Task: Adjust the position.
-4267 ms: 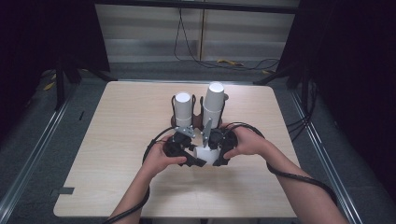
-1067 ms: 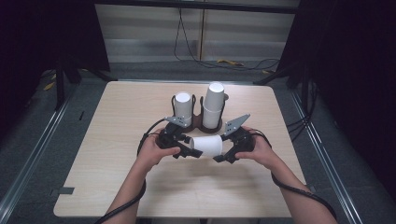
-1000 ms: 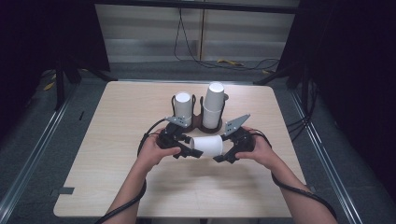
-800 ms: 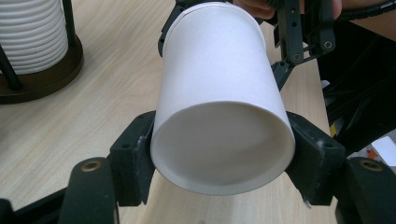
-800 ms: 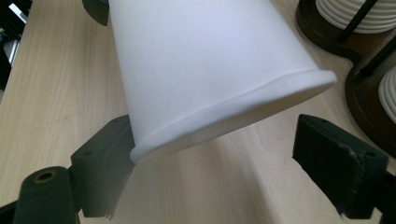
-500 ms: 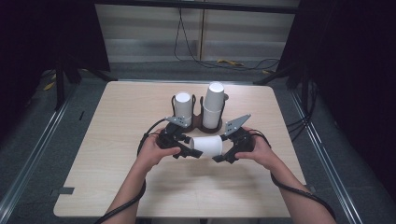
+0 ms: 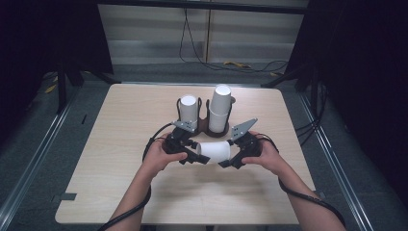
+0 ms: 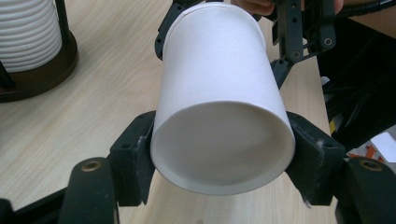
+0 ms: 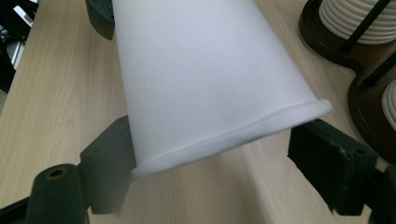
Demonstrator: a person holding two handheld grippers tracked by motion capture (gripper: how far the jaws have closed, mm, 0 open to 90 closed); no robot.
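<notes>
A: Desk [image 7: 120, 192], then the rack [image 7: 208, 126] of stacked cups toward its far edge. Where's my cup?

B: White paper cup [image 7: 214, 150] lies sideways mid-desk. Left gripper [image 7: 191, 155] clamps its base end; right gripper [image 7: 230, 159] clamps the rim end.

Looks like a lab recording bay, not a home. Bare pale-wood bench [image 7: 144, 192] stands alone on grey floor [image 7: 57, 159]. Black curtains [image 7: 365, 72] hang left and right of the bench, metal floor rails [image 7: 29, 163] run along both its sides, loose cables [image 7: 226, 62] lie behind it by a panelled wall [image 7: 154, 33].
</notes>
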